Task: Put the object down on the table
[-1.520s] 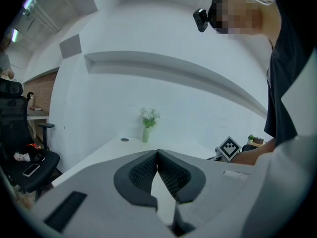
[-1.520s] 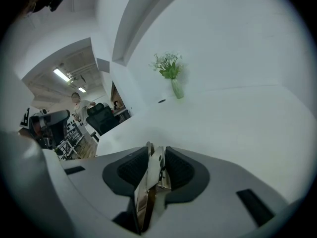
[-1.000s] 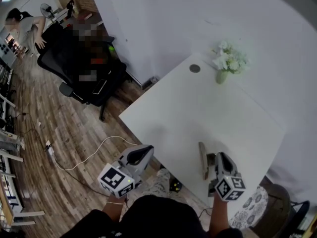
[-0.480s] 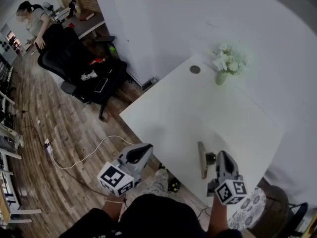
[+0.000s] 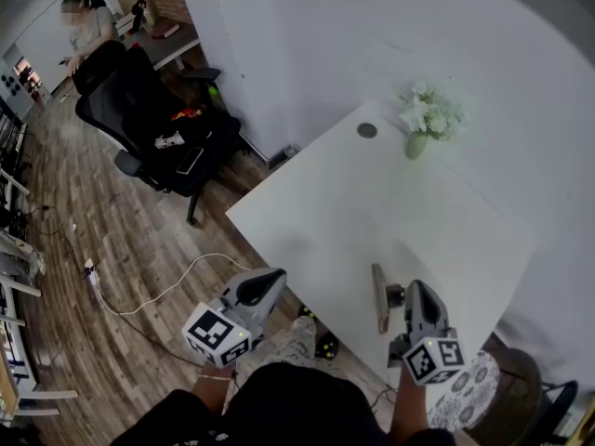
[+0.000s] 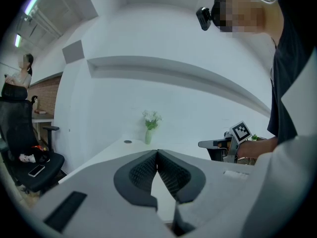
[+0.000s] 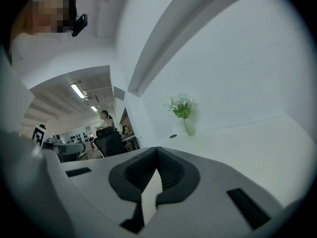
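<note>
The thin tan object [image 5: 378, 297] is seen lying on the white tabletop [image 5: 372, 193] near its front edge, with the right tool [image 5: 416, 293] parked just beside it. That tool's jaws are pressed together on nothing. The left tool [image 5: 270, 282] is held off the tabletop's edge, also pinched closed and empty.
</note>
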